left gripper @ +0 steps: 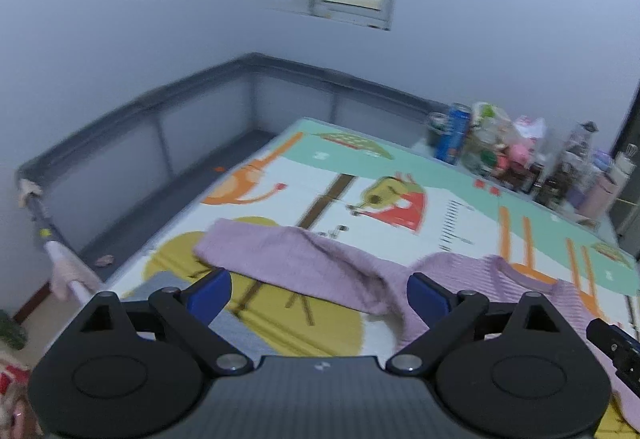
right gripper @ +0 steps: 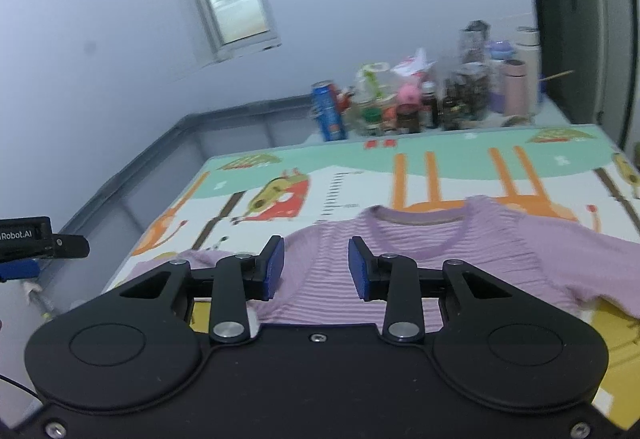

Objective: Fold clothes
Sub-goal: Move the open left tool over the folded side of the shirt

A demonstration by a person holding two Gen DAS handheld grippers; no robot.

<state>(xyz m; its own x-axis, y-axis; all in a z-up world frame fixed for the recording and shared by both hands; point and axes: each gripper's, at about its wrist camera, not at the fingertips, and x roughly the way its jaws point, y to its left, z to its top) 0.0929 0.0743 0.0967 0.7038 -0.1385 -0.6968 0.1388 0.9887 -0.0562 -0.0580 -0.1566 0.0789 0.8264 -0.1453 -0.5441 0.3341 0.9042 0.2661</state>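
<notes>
Both grippers hang above the counter, tilted downward toward the cloth. My left gripper stands wide apart, its blue pads empty, over the spread sleeve of the lilac striped knit shirt. My right gripper is partly parted with nothing pinched, poised above the shirt's chest below its round neckline. That shirt lies flat on the colourful cartoon-print mat covering the counter, with jars and bottles crowded at the far edge.
</notes>
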